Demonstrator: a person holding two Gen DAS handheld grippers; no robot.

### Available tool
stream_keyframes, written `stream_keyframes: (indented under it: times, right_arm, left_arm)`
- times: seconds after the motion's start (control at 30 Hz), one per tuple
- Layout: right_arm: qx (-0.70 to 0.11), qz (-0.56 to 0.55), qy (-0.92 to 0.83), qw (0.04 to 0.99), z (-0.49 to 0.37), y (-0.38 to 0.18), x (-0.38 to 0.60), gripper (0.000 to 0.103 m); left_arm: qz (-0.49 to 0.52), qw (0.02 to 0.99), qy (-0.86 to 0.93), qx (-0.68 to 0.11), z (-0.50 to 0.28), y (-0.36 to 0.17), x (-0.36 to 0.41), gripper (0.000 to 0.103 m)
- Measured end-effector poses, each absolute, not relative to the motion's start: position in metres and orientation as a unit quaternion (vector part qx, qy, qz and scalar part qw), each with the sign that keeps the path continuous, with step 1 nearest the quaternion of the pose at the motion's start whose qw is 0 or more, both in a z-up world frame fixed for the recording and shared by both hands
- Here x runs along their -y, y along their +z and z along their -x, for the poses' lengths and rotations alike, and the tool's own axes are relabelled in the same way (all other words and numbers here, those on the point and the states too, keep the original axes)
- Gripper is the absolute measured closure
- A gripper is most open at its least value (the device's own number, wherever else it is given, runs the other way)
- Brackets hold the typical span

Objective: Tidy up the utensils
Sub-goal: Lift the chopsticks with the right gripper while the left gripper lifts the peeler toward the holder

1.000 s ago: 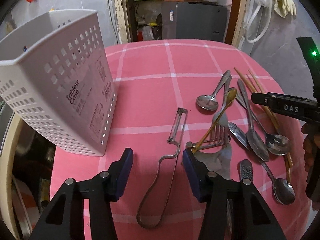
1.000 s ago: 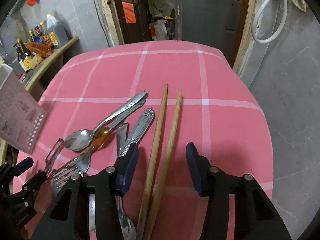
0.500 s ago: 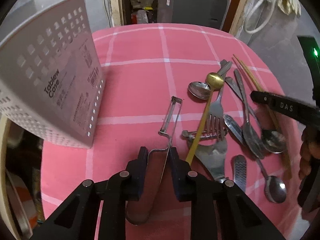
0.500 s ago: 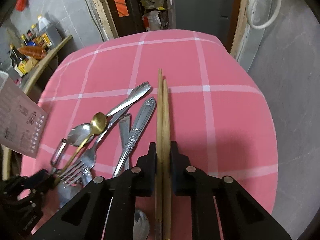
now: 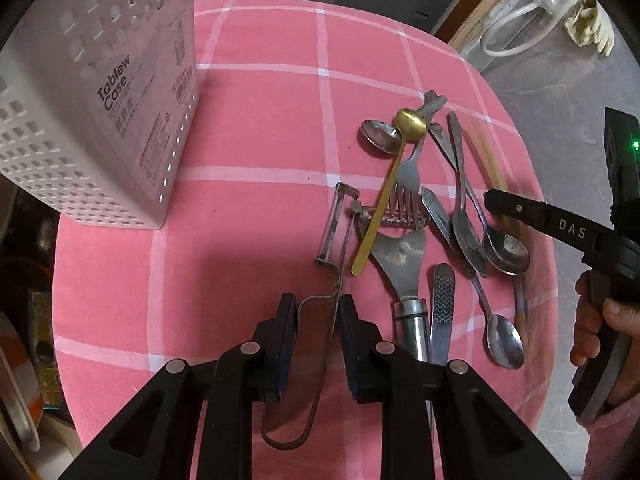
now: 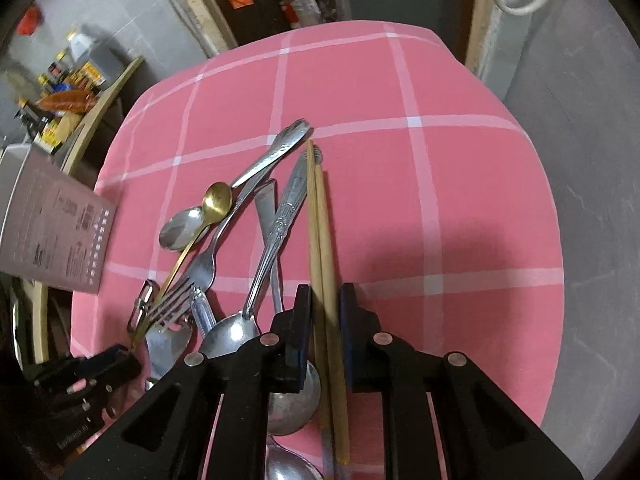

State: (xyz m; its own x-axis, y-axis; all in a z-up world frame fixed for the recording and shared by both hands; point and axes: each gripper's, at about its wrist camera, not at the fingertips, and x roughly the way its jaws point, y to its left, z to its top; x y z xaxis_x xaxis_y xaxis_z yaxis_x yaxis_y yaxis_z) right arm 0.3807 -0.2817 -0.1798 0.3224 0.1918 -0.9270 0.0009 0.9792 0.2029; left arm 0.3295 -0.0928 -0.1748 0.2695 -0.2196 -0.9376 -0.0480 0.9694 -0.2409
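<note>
Since the earlier frame, your left gripper [image 5: 318, 312] has clamped the peeler [image 5: 332, 236], blade toward frame top. Your right gripper [image 6: 324, 312] pinches two chopsticks [image 6: 320, 232], parallel, tips toward upper centre. One gold spoon [image 5: 390, 184] lies diagonally; one white caddy [image 5: 92, 120] stands upper left.

left gripper [image 5: 318, 312]: fingers clamped | right gripper [image 6: 324, 312]: fingers clamped

black grippers [image 5: 318, 312], blue pads [image 5: 289, 320], silver rivets

both wrist views look steeply down, close; both show the gold spoon [image 5: 409, 121].
</note>
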Motion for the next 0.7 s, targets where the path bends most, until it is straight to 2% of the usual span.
stream_keyframes:
  times: [0.33,0.5,0.7]
  right_arm:
    - [-0.569,-0.076,0.05,0.817,-0.373,-0.176,0.273,0.092]
    - [-0.516,-0.125,0.046,0.846,-0.336,-0.157,0.287,0.092]
    - [-0.425,-0.124,0.041,0.896,-0.294,-0.123,0.284,0.092]
  left_arm:
    - [0.108,0.786,-0.068,-0.605,-0.328,-0.174,0.09,0.084]
    - [0.118,0.801,-0.08,-0.582,-0.307,-0.166,0.089,0.084]
    - [0.139,0.835,-0.11,-0.522,-0.281,-0.149,0.089,0.084]
